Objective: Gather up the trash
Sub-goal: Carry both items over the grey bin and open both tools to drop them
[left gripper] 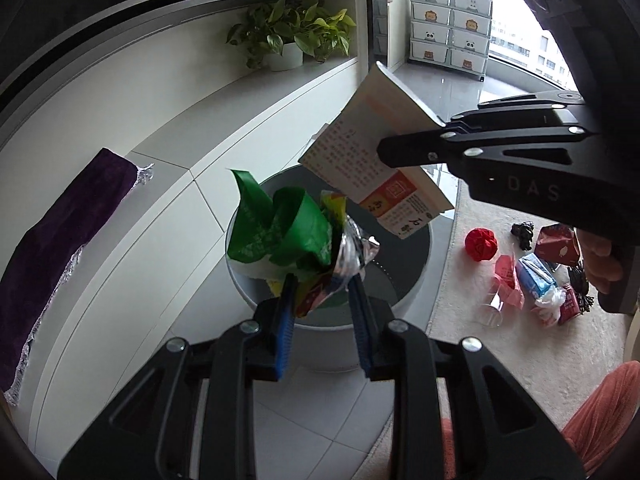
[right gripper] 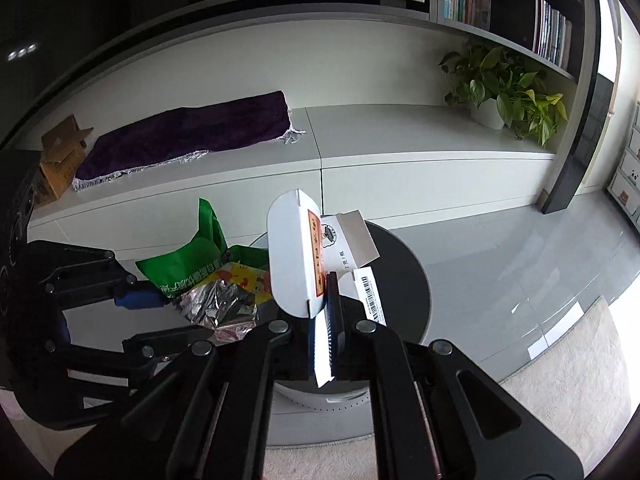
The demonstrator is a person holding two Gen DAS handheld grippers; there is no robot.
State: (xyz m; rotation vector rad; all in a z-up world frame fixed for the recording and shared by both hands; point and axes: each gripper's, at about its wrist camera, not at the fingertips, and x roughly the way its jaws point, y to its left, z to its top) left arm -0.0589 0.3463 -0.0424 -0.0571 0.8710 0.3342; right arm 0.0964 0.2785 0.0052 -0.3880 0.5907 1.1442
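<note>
Release step: both loads hang over the round grey bin (left gripper: 404,280). Your left gripper (left gripper: 322,300) pinches a crumpled green plastic bag with foil wrappers (left gripper: 288,236); your right gripper (right gripper: 332,308) is clenched on a flattened white printed carton (right gripper: 292,256). Centre each load over the bin's dark mouth before you part the jaws, since the carton overhangs the rim. More wrappers (left gripper: 532,276) lie on the beige carpet (left gripper: 460,320), well apart.

Crinkled shiny foil wrapper (left gripper: 352,252), matt cardboard box (right gripper: 292,256)
</note>
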